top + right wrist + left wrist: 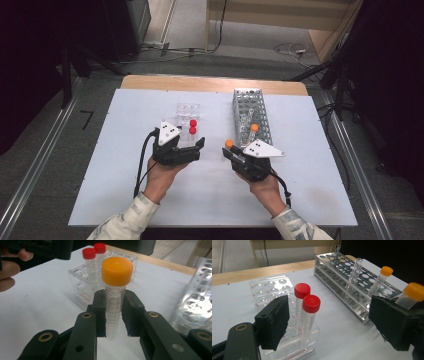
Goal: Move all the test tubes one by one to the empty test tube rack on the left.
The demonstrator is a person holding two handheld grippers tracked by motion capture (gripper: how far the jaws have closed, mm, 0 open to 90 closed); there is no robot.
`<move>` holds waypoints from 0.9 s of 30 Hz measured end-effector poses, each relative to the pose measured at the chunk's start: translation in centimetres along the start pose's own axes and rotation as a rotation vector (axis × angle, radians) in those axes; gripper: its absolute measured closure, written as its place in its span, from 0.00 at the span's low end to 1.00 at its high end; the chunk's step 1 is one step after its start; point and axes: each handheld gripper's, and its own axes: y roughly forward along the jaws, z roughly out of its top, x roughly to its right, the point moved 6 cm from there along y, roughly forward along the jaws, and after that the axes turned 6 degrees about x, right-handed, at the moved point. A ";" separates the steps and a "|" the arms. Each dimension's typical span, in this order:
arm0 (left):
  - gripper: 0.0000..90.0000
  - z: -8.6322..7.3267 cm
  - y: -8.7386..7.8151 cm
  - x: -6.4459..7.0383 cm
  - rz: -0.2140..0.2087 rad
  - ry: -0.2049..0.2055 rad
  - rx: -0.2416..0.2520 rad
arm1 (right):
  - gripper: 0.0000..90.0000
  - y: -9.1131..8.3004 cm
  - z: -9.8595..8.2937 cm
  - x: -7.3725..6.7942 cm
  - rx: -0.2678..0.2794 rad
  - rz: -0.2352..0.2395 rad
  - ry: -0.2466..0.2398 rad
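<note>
Your right gripper is clamped on the orange-capped tube, upright, mid-transfer between racks. The clear plastic rack with two red-capped tubes sits just ahead-left of it; the metal rack is at its right. Left gripper jaws stand apart, empty, straddling the clear rack's near end. Next, likely: line up over a free well, lower straight. The tube's tip is hidden behind the jaws.

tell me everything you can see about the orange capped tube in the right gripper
The orange-capped tube is a clear plastic tube with printed black scale marks and a ribbed orange screw cap, closed. It stands upright, clamped at mid-body between the black fingers of the right gripper, lifted off the white table, its lower end free below them. It looks empty.
</note>
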 end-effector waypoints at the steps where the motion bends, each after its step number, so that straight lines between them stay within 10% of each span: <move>1: 0.19 0.0 0.0 0.1 -0.003 0.002 -0.002 | 0.79 0.2 -0.1 -0.2 -0.004 0.008 -0.006; 18: 0.24 -0.8 0.2 4.2 -0.129 0.063 -0.044 | 0.79 2.3 -1.0 -2.9 -0.041 0.066 -0.025; 27: 0.63 -1.6 0.3 4.8 -0.173 0.080 -0.065 | 0.79 2.6 -0.9 -3.4 -0.037 0.077 -0.036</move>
